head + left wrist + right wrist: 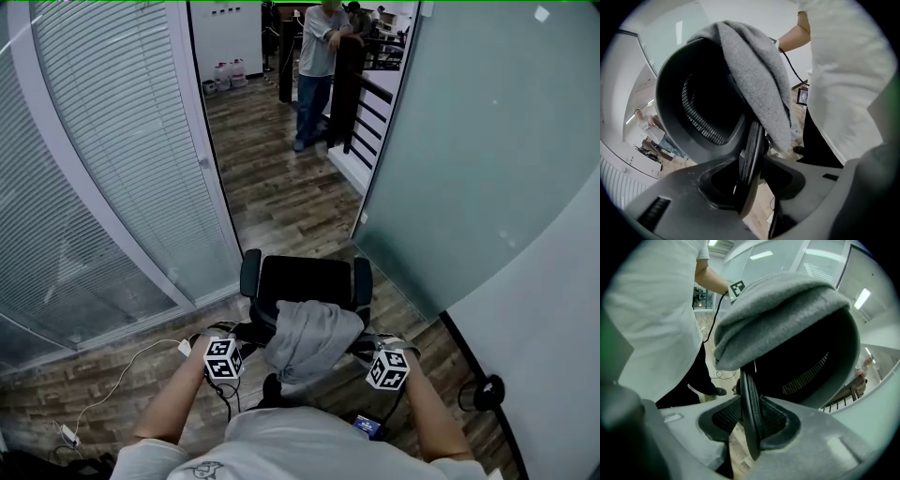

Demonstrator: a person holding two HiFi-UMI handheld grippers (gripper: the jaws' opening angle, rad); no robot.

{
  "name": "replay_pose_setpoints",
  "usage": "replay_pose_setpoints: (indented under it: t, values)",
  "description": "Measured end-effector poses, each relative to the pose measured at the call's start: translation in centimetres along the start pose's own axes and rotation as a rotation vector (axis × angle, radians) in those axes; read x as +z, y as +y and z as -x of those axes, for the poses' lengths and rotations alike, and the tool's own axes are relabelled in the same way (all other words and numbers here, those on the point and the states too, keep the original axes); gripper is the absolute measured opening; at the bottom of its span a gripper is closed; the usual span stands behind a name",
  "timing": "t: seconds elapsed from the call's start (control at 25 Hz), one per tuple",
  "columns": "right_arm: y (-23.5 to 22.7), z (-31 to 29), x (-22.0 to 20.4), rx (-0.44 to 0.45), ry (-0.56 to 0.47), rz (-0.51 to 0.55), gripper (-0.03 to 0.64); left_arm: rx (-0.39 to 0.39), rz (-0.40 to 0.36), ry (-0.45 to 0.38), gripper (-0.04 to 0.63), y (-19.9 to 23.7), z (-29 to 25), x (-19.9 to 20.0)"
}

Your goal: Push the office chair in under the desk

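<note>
On the wood-plank floor (281, 197) just in front of me stands the black mesh-backed office chair (305, 279). Its seat faces away from me toward an open doorway, with a glass wall with white blinds (103, 169) on its left and a frosted glass partition (478, 141) on its right. A grey fleece garment (314, 339) hangs over the top of its backrest. My left gripper (752, 161) has its fingers (689, 190) pinching the left rim of the backrest, the thin mesh edge running up between them. My right gripper (749, 401) does the same on the right rim, its fingers (820, 437) pressed onto the edge just below the garment's hem. A white cable (131, 364) lies on the floor to the left. A person (317, 66) stands well beyond the doorway beside a dark railing (349, 84).
</note>
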State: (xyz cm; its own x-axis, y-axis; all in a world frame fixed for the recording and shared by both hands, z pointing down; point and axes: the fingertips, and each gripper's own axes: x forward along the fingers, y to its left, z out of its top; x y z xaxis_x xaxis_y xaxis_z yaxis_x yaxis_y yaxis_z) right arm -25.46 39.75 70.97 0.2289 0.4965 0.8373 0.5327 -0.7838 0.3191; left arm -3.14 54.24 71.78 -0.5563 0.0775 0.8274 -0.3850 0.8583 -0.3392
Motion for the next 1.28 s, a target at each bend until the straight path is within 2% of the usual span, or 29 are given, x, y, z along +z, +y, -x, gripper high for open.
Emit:
replay_pose_setpoints:
  t: [0.44,0.76,1.28]
  values:
    - [0.8,0.9,-0.6,0.001,0.0,-0.028,0.112,-0.008,-0.016,0.028,0.152,-0.6,-0.3,0.9]
    - [2.1,2.3,-2.2,-0.003,0.001,-0.054,0.11,-0.017,-0.065,0.047,0.152,-1.2,-1.3,2.8]
    - [6.6,6.4,-6.2,-0.029,0.031,-0.133,0.112,-0.084,-0.154,0.019,0.15,-5.3,-2.6,7.9]
